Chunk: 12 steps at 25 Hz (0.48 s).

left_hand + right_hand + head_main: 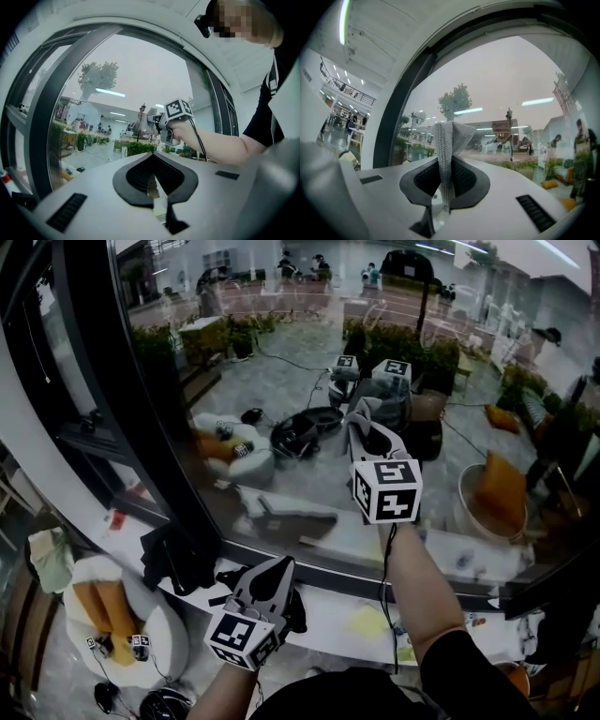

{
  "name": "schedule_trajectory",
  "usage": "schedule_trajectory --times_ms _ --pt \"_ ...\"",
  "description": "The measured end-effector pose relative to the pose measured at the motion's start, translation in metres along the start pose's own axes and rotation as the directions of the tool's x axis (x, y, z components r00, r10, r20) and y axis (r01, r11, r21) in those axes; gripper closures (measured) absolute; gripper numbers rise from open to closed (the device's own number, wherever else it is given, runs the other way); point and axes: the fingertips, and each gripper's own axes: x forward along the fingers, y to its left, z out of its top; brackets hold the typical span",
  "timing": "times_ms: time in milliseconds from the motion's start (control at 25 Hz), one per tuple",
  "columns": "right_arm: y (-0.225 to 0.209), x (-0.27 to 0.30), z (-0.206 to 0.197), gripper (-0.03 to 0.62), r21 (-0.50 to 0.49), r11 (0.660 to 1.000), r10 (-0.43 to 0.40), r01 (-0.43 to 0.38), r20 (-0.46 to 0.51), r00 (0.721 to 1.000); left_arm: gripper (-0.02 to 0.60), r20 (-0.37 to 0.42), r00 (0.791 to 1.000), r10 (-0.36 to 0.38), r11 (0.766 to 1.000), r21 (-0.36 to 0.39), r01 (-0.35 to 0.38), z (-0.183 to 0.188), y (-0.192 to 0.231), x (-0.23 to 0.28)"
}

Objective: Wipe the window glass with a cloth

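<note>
Cloth (449, 140), grey and knitted, is clamped between the jaws of the right gripper (448, 161). I see it pinched between the black pads, with its free end standing up past the jaw tips. Window glass (501, 84) lies straight ahead of those tips; I cannot tell whether cloth and glass touch. A dark window frame (401, 108) rises to the left of the jaws. On the left gripper (153, 157) I read the jaws as together, with nothing between them. That gripper sits low over the white sill (328, 610), and the right gripper is raised ahead of its tips.
</note>
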Motion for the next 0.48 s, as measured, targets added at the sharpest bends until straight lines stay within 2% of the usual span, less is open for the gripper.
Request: schedule_trajectory --times_ms 120,280,360,480 --pt "0.012 -0.011 -0.004 0.542 0.036 0.998 0.054 -0.054 0.021 0.998 0.575 -0.01 1.0 -0.023 1.0 0.012 0.023 -0.008 0.0 -0.003" --pt "0.01 -0.046 -0.015 0.542 0.065 0.995 0.077 -0.079 0.035 0.996 0.575 -0.038 0.998 -0.048 0.999 -0.026 0.047 -0.023 -0.011 0.0" --pt "-0.002 -0.069 -0.021 0.542 0.109 0.991 0.072 -0.077 0.046 0.996 0.576 -0.054 0.996 -0.074 0.997 -0.04 0.072 -0.031 -0.022 0.004" --pt "-0.025 -0.108 -0.034 0.542 0.136 0.99 0.028 -0.032 0.038 0.999 0.575 -0.08 0.987 -0.139 0.99 -0.038 0.136 -0.044 -0.045 0.014"
